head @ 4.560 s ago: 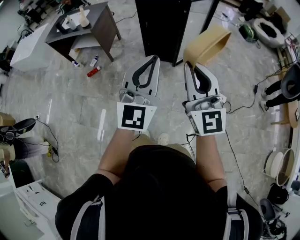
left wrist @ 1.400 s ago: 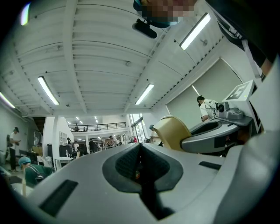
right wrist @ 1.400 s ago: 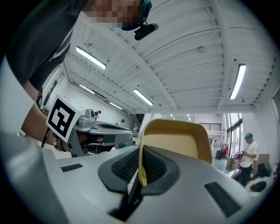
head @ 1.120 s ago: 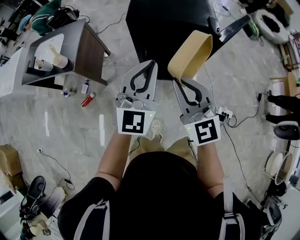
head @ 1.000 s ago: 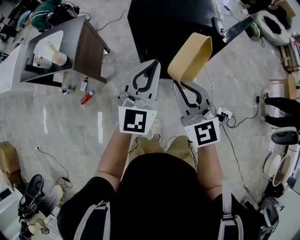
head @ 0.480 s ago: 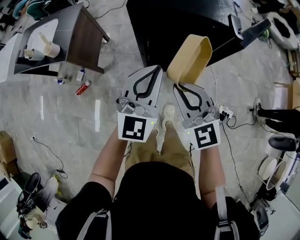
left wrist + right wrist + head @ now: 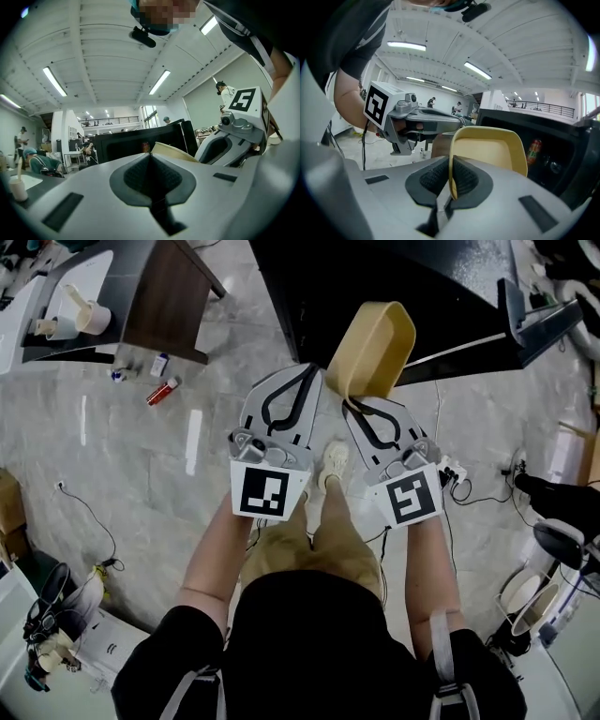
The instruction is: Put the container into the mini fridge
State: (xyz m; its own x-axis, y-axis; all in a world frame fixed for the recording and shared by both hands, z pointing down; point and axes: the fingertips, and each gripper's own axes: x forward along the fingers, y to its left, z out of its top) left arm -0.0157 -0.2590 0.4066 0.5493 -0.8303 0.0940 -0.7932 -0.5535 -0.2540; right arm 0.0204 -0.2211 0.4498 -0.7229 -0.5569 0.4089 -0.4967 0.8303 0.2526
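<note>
Marble floor (image 7: 141, 474) underlies rounded tan container (image 7: 375, 348) pinched by right hand-held gripper (image 7: 352, 407).

Shot from the head, steeply down. Shot from left gripper (image 7: 306, 373) and right gripper (image 7: 351, 401), close along the jaws toward the far fridge (image 7: 548, 136), with the container (image 7: 487, 149) common to all three.

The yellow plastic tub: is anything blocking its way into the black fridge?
Nothing visible does. The right gripper holds the yellow plastic tub before the black mini fridge, whose door stands open; a red bottle sits inside.
</note>
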